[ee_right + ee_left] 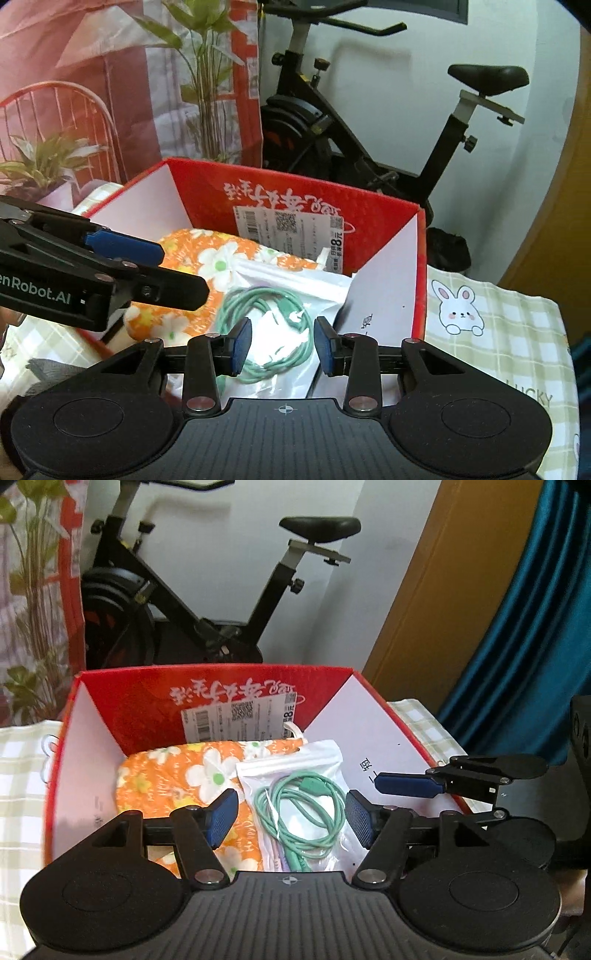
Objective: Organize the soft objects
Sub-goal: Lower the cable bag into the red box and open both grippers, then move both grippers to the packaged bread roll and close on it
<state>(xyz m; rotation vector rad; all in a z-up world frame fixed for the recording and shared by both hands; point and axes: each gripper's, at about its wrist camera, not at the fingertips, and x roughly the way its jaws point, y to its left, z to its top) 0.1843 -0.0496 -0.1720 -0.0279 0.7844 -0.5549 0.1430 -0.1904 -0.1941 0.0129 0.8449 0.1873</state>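
The left black two-finger gripper with blue pads (pixel 291 821) fills the bottom of its own view, tipped downward, its jaws spread wide apart with nothing pinched between them. The right black two-finger gripper with blue pads (pixel 282 345) sits low in its own view too, also tipped down, jaws partly apart, touching nothing.

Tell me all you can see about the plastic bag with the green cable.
The bag is a clear zip pouch with a white top strip, holding a coiled mint-green cable. It lies flat inside the red box, partly on the orange floral cloth, beside the box's right wall. No hand-held gripper touches it.
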